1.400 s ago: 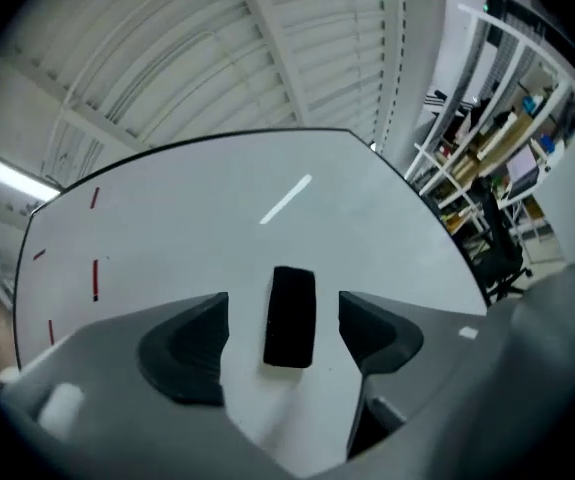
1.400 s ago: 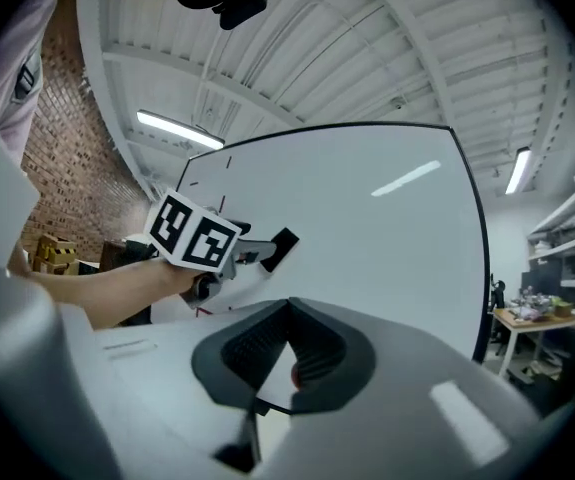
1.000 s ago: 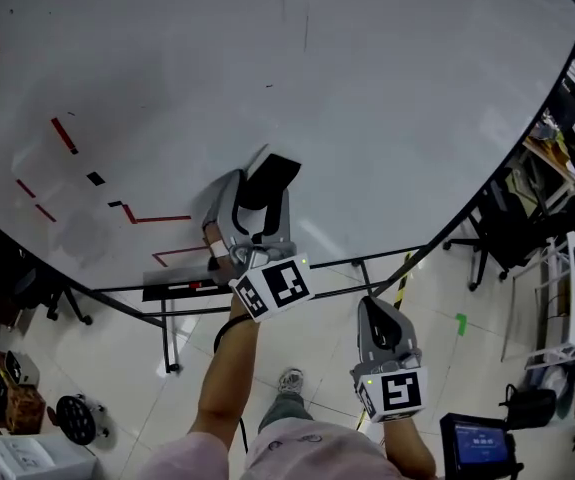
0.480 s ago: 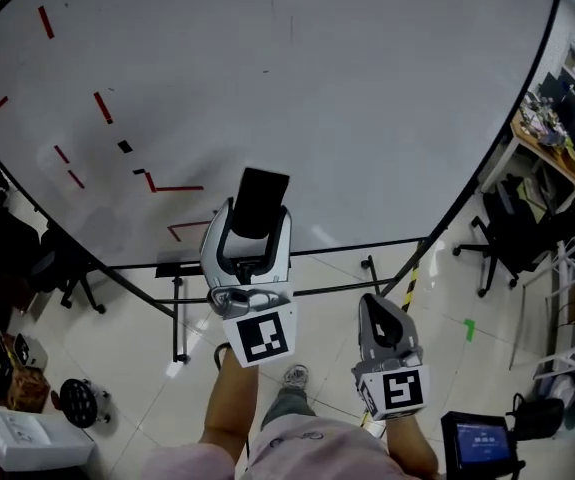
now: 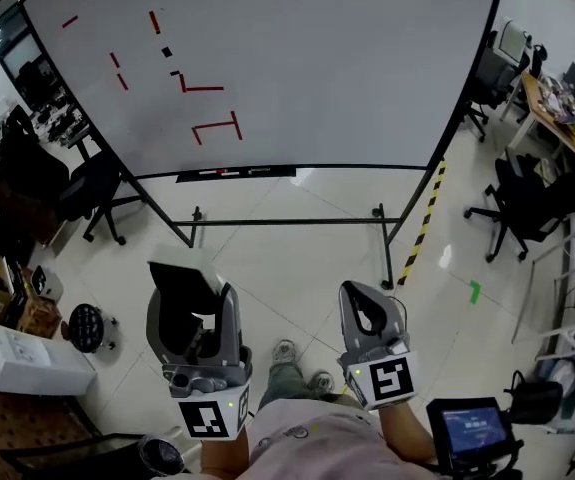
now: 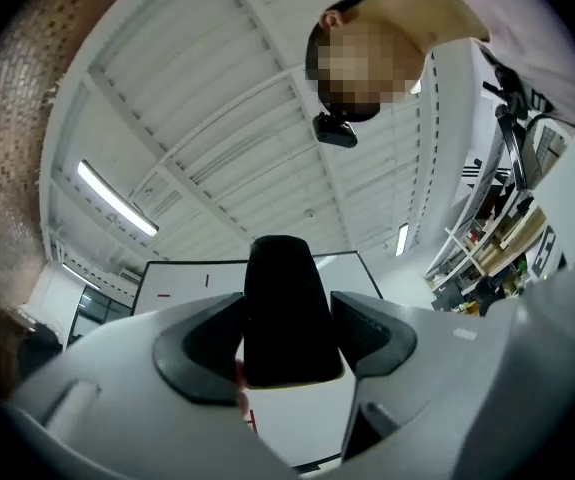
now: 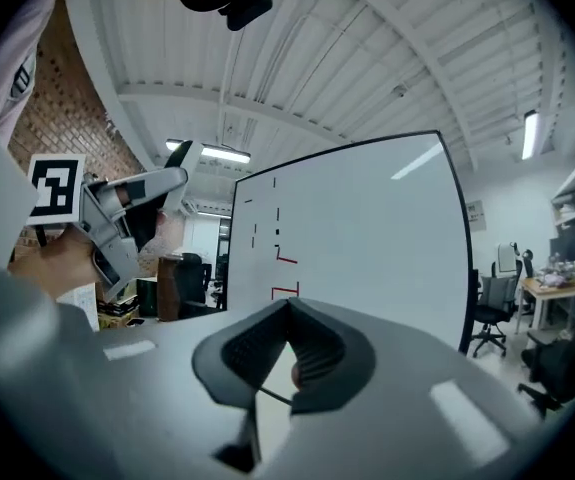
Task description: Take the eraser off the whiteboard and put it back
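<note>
At the floor's left edge I see a white box [image 5: 25, 360]; from here I cannot see what is in it. Near it, toward the whiteboard's left end, stands a dark office chair [image 5: 75, 190].

The left gripper [image 5: 191, 303] is low in the head view, well apart from the board, and tilted upward. Its jaws are clamped on the eraser [image 6: 285, 308], a black block standing up between the pads, which press on its two sides. So the eraser is off the whiteboard and in my left tongs.

The whiteboard [image 5: 317, 58] fills the top of the head view on its wheeled stand, with short red marks [image 5: 217, 128] toward its lower left. Along its lower edge runs a dark tray [image 5: 267, 172] with a few small things in it, one of them red, too small to name.

The right gripper [image 5: 370, 313] is just right of centre, jaws closed together with nothing between them.

At the lower right corner a small screen [image 5: 472, 428] glows blue.
</note>
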Demonstrator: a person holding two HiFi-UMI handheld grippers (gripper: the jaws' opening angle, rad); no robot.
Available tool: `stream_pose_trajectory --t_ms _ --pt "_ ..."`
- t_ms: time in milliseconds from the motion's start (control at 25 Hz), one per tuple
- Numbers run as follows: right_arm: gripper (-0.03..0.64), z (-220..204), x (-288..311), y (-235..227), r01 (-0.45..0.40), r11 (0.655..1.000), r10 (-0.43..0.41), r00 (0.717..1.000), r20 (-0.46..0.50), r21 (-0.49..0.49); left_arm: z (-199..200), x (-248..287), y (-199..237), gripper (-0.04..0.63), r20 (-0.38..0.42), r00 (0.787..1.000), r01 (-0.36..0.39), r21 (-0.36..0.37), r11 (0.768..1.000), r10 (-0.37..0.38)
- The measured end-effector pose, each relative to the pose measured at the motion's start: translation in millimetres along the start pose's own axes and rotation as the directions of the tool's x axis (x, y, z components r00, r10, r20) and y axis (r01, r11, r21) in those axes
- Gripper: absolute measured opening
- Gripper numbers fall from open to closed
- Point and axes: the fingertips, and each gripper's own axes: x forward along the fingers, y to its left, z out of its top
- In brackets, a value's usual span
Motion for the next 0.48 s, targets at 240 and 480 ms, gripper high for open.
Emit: stream_pose_trajectory --t_ms 240,480 --pt "0.005 2.3 -53.4 59.5 -0.035 0.999 0.035 0.999 0.014 0.009 58.7 -74.2 16.5 0.279 0.044 0.999 -0.017 -0.063 0.998 0.02" --pt "0.003 -10.8 -104.9 125.6 -0.04 0.999 0.04 0.999 0.016 -0.006 92.2 -168.3 41.3 0.279 0.04 0.999 -0.001 -0.238 0.971 0.011"
